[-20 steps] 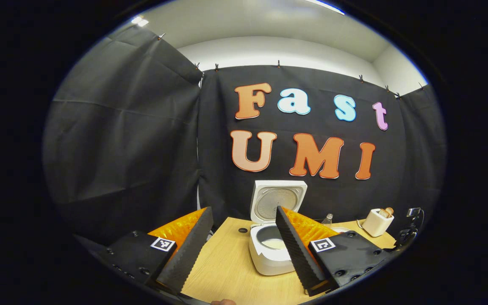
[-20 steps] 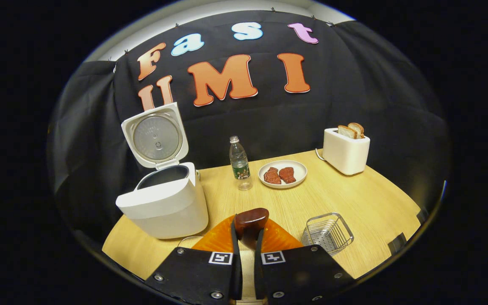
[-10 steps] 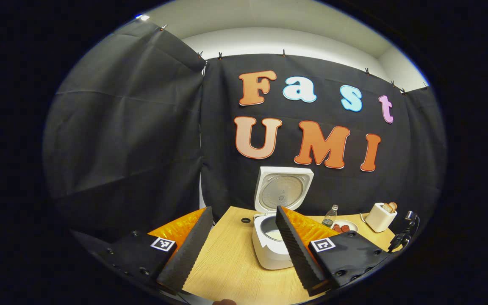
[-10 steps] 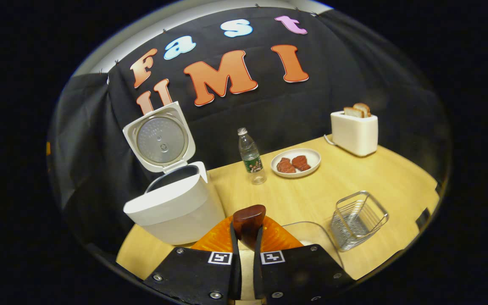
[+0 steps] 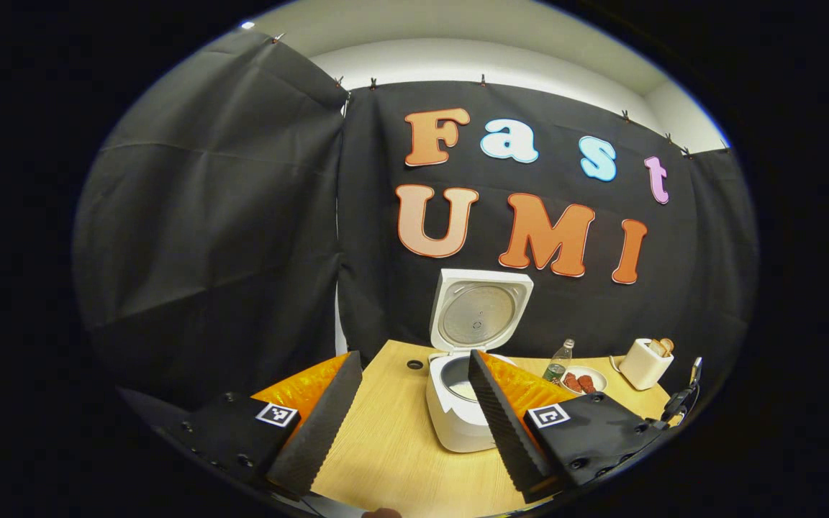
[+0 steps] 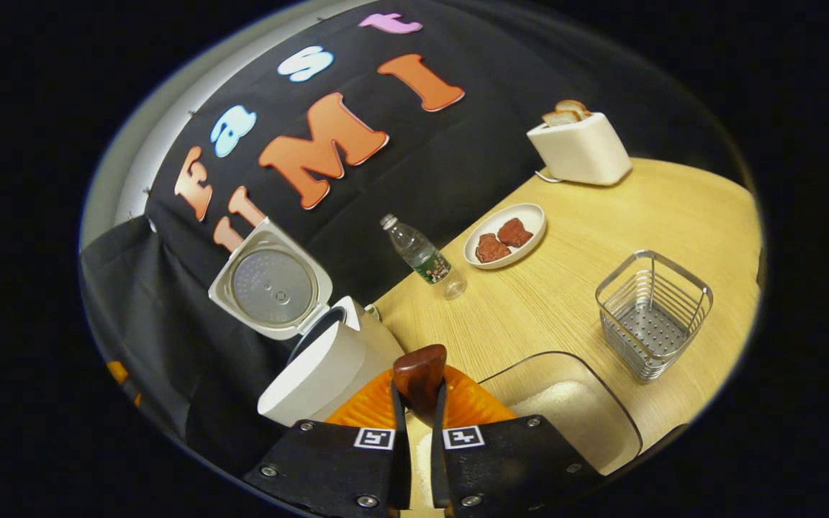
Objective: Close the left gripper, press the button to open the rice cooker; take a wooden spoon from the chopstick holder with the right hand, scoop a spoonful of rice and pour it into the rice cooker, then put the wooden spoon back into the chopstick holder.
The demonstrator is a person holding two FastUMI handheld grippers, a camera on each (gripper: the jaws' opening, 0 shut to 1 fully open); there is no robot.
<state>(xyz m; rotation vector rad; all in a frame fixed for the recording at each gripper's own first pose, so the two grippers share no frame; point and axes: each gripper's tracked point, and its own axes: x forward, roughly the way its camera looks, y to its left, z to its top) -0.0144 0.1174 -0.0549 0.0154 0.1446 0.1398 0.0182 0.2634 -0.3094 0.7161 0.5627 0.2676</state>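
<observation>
both views facing rice cooker (image 5: 461, 403), tabletop

White toaster (image 6: 581, 149) with bread slices at table's (image 6: 673, 223) far end; plate (image 6: 506, 235) with two meat pieces beside lying-tilted water bottle (image 6: 420, 255) near the black cloth wall.

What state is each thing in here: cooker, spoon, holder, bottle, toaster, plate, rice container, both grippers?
rice cooker: lid up, pot holds some rice
wooden spoon: gripped between the fingers
chopstick holder: upright, empty
water bottle: upright, capped
toaster: bread slices sticking up
plate: holds two pieces of meat
rice container: open, rice inside
left gripper: open
right gripper: shut on the spoon
</observation>
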